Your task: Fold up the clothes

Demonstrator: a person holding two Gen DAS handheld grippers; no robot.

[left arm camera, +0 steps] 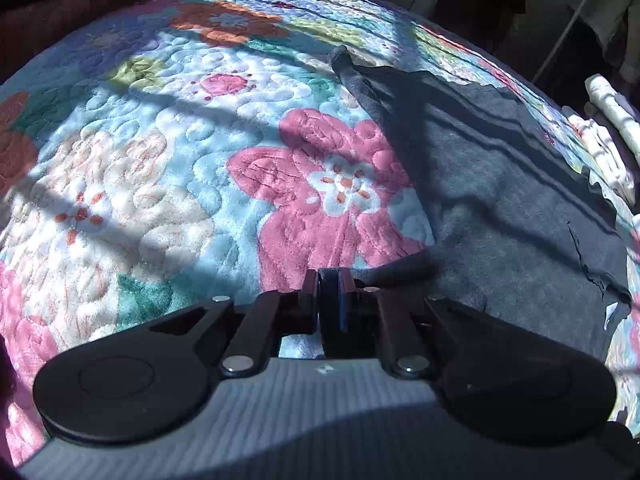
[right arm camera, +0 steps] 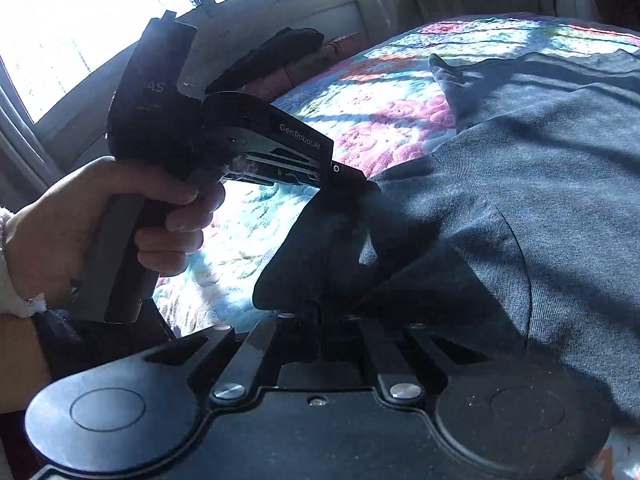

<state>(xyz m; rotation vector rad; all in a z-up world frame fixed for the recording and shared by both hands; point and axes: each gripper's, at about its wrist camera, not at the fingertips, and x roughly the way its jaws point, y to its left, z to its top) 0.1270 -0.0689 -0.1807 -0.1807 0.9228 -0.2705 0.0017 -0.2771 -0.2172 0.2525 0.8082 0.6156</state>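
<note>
Plainly, the garment [left arm camera: 500,184] is a dark blue-grey knit piece, soft and a little fuzzy, spread over the flowered quilt [left arm camera: 160,160] of a bed. Seen from the left wrist, it lies to the right of the quilt's big pink flower [left arm camera: 320,196], crossed by bands of shadow, with a peaked corner standing up at its far end and a ragged dark edge on its right side.

The left tongs [left arm camera: 329,280] are nearly closed, with a narrow slit between the fingers [left arm camera: 310,284]. A fold of the garment's near edge sits in that slit, pinched, just below the pink flower. The right tongs [right arm camera: 320,312] are drawn almost together too, and a dark flap of the same cloth bunches at their tips; deep shadow there hides the pads, yet the cloth rises from them as if gripped.

Only the right wrist view shows the left tongs [right arm camera: 352,180] from the side, their tip biting a raised hem of the garment [right arm camera: 520,200], and the person's hand [right arm camera: 100,216] wrapped round the handle, with a bright window [right arm camera: 80,20] behind. Only the left wrist view shows a pale folded stack [left arm camera: 608,132] beyond the garment's right edge.
</note>
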